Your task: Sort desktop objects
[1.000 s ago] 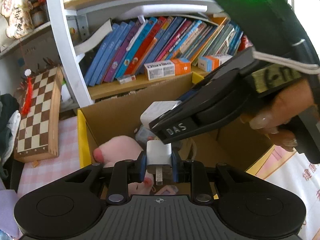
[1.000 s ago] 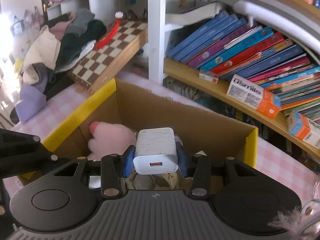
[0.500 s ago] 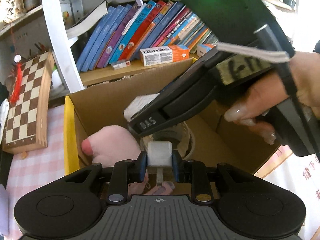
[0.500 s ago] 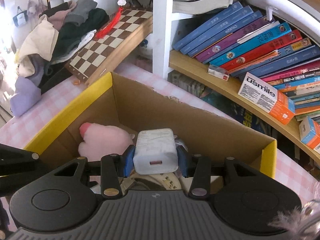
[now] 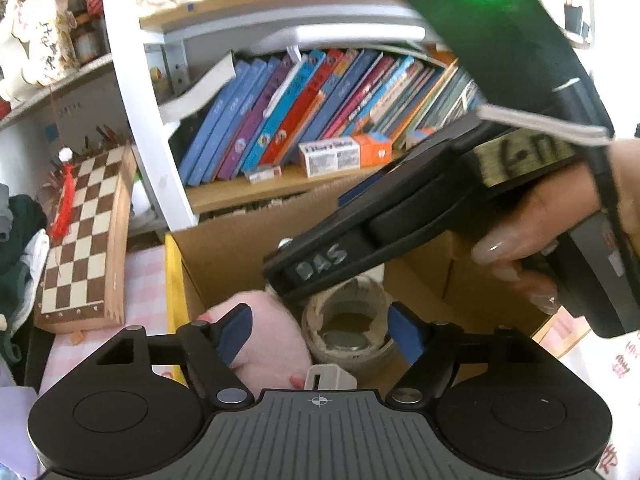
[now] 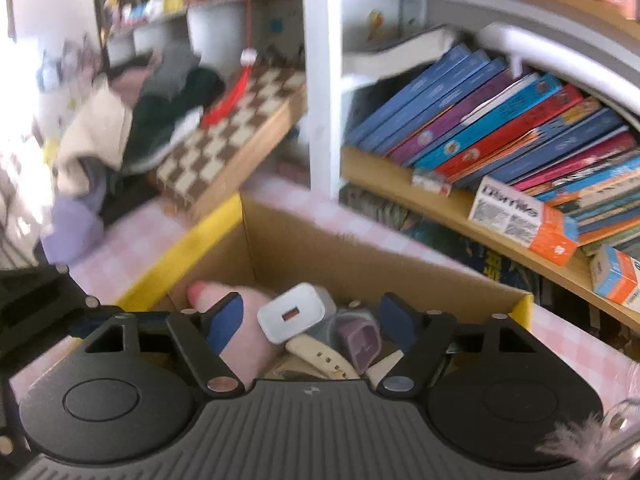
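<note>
Both grippers hang over an open cardboard box (image 5: pixel 224 248) with a yellow rim (image 6: pixel 188 248). My left gripper (image 5: pixel 320 336) is open; a small white charger (image 5: pixel 330 376) lies loose below it in the box, beside a pink plush toy (image 5: pixel 272 336) and a roll of tape (image 5: pixel 346 328). My right gripper (image 6: pixel 310 324) is open; a larger white USB charger (image 6: pixel 294 318) lies free between its fingers, on the plush (image 6: pixel 248 344) and other items in the box. The right gripper's body (image 5: pixel 400 232) crosses the left wrist view.
A bookshelf with leaning books (image 5: pixel 304 108) and small cartons (image 6: pixel 520 216) stands behind the box. A folded chessboard (image 5: pixel 86 240) leans at the left, beside a heap of clothes (image 6: pixel 120 132). The table has a pink checked cloth (image 6: pixel 132 236). A watch strap (image 6: pixel 320 356) lies in the box.
Both grippers have opened. The small charger dropped from the left gripper and the larger charger from the right one; both now lie in the box.
</note>
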